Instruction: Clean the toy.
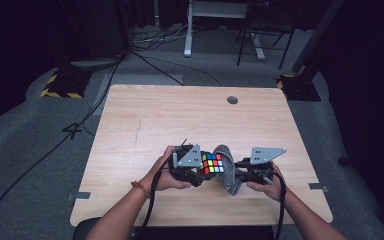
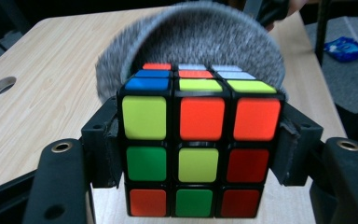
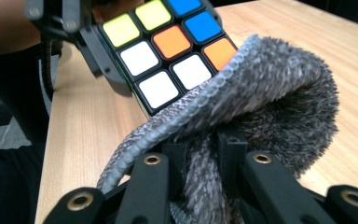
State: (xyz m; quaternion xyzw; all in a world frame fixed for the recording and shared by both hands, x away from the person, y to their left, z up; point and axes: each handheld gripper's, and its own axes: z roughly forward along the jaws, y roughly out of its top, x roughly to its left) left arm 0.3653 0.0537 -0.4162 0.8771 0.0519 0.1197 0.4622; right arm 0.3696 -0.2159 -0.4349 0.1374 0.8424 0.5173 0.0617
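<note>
Two hand-held grippers meet over the near edge of the worktop (image 1: 145, 120), well short of its cable hole (image 1: 232, 100). Grey fuzzy cloth (image 1: 228, 172) sits just right of the cube, pinched in the right hand-held gripper (image 1: 240, 170), curling against the cube's far face, apparently to wipe it. Rubik's cube (image 2: 198, 144) is clamped side-to-side by the left hand-held gripper (image 2: 198, 154), raised off the wood, probably to steady it. Nothing else on the worktop stands in the way; the cloth itself hides the cube's far side.
</note>
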